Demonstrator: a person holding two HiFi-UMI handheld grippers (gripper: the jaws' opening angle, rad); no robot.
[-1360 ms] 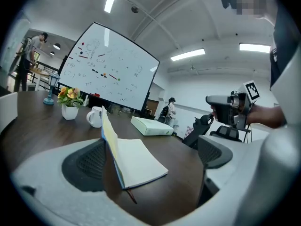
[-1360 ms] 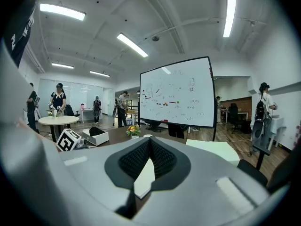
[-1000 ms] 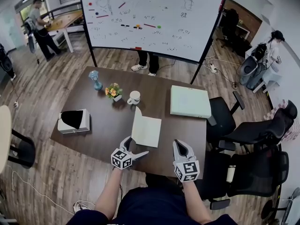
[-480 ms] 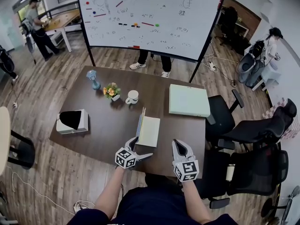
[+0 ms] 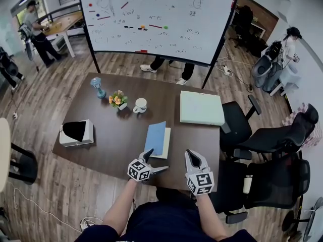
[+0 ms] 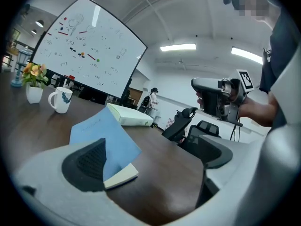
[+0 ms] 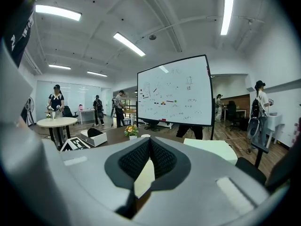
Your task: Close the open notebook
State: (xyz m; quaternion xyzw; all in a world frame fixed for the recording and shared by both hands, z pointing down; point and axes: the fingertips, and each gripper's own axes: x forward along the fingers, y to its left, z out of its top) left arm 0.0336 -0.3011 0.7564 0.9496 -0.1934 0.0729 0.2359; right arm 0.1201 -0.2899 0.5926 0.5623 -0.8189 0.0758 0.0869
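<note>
Left gripper (image 6: 155, 166): jaws spread wide, nothing between them. One pad sits just beside the blue-covered notebook (image 5: 156, 137); contact cannot be determined. The notebook lies on the dark brown wooden table (image 5: 111, 147), cover tilted slightly above its cream pages. Right gripper (image 5: 193, 158): jaws pressed together, empty.

Both forearms reach forward from the body, side by side. The left gripper (image 5: 155, 161) hovers at the near edge of the table (image 5: 101, 150), angled off to the right, jaws spread wide with nothing between them. The right gripper (image 5: 194, 157) hangs just beside it, pointing straight ahead, jaws pressed together and empty.
</note>
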